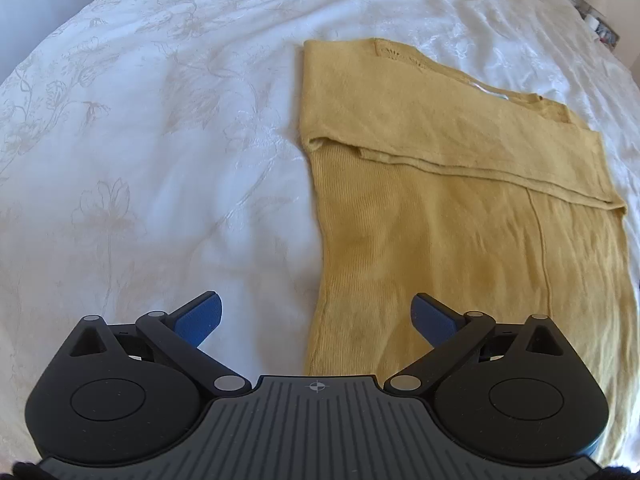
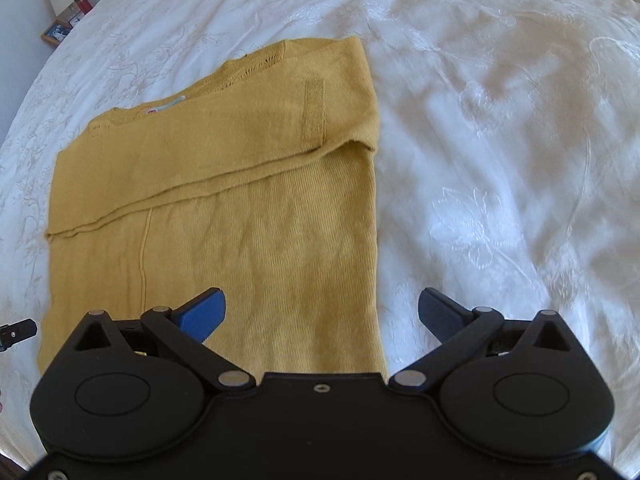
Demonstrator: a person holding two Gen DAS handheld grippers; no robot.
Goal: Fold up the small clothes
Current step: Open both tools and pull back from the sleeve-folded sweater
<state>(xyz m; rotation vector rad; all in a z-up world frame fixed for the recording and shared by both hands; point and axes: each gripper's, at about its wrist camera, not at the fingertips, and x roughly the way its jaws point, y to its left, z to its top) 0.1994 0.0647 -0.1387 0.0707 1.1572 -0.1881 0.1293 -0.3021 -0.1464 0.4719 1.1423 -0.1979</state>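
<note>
The mustard sweater (image 1: 460, 208) lies flat at frame right on the white bedspread (image 1: 160, 120); left gripper (image 1: 316, 316) and right gripper (image 2: 322, 310) hover wide open, empty.

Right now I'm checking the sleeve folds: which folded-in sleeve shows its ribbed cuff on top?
The sleeve on the yellow sweater's right side: its ribbed cuff band lies exposed, while the other sleeve's cuff isn't visible.

Both wrist cameras look down from near above the bed (image 1: 140, 120); both share the sweater (image 1: 460, 220), toward 1 o'clock on the left, 11 o'clock on the right.
</note>
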